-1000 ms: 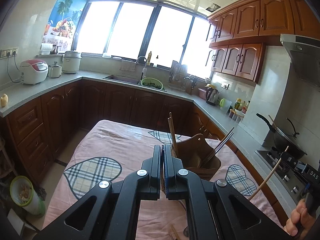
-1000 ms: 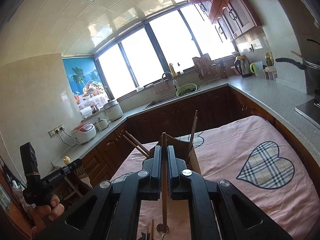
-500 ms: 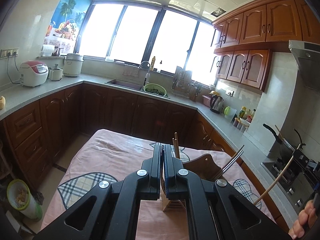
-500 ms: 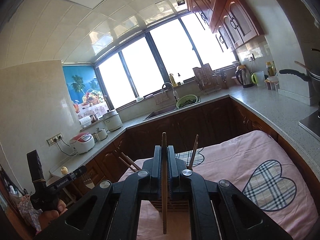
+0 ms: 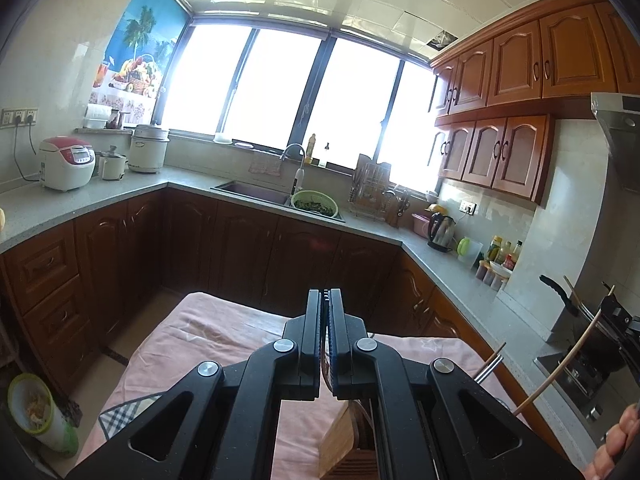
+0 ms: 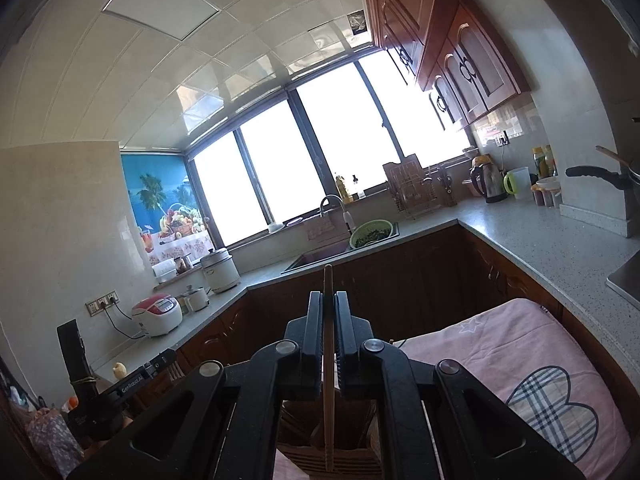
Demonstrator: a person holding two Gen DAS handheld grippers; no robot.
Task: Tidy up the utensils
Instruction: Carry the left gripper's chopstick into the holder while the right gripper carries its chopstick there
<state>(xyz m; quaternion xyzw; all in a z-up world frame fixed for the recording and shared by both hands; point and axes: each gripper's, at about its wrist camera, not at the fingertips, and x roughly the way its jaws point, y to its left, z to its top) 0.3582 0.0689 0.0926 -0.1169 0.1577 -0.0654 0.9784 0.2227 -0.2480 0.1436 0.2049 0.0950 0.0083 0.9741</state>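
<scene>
We look along both grippers in a kitchen with wooden cabinets and a wide bright window.

Our right gripper has its jaws clamped on a wooden chopstick, which stands nearly upright between them, its top poking above the fingertips and its lower end reaching down toward a wooden utensil holder right below the jaws. Whether the tip touches the holder we cannot tell. In the left wrist view the same chopstick shows as a thin pale stick slanting up at the right edge, with the hand that carries the right gripper low in the corner.

Our left gripper has its jaws together, and only a thin reddish sliver shows in the slit between them; we cannot tell what that is. Beneath it, the edge of the utensil holder peeks out, with metal chopsticks sticking up to its right.

The holder sits on a worktop covered by a pink cloth with a plaid heart patch. Behind, along the kitchen's own worktop, we see a rice cooker, a sink with a green colander beside it, and a kettle. In the right wrist view the left gripper's body appears at lower left.
</scene>
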